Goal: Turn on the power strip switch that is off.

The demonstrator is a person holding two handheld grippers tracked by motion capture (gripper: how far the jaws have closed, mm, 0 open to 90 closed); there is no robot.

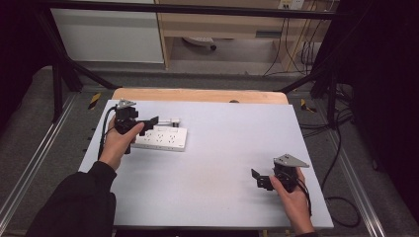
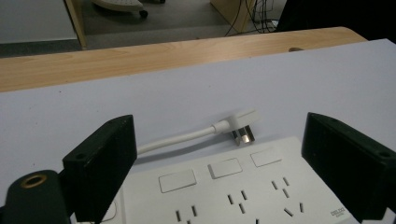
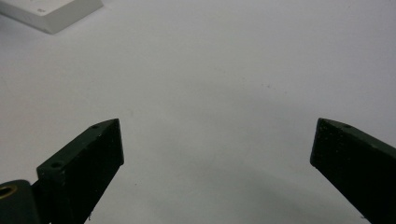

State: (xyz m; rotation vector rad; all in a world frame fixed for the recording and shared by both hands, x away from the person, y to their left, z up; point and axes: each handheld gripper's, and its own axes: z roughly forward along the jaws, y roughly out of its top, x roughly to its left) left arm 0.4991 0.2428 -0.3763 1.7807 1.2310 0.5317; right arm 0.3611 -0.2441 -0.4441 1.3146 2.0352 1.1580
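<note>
In the high view, my left gripper (image 1: 148,123) is at the far left part of the pale table (image 1: 222,163), just over the near-left end of the white power strip (image 1: 163,138). The power strip lies flat on the table, and its short white cable with the plug (image 1: 172,121) lies just behind it. My left hand (image 1: 118,140) holds the gripper from the near side. My right gripper (image 1: 258,178) is near the front right corner of the table, well apart from the power strip, and my right hand (image 1: 291,195) holds it low over the bare surface.

In the left gripper view, my two black jaws stand wide apart, one at each side, and they hold nothing. Between them I see the top face of the power strip (image 2: 233,186) with three flat switches and the rows of socket holes. Behind the strip the white cable (image 2: 177,139) curves to the angled plug (image 2: 240,123), which rests on the table and touches or almost touches the far edge of the strip.

In the right gripper view, my jaws are also wide apart and hold nothing. Below them is the bare table (image 3: 210,93). One corner of the power strip (image 3: 51,14) is at the top left, far from the jaws.
</note>
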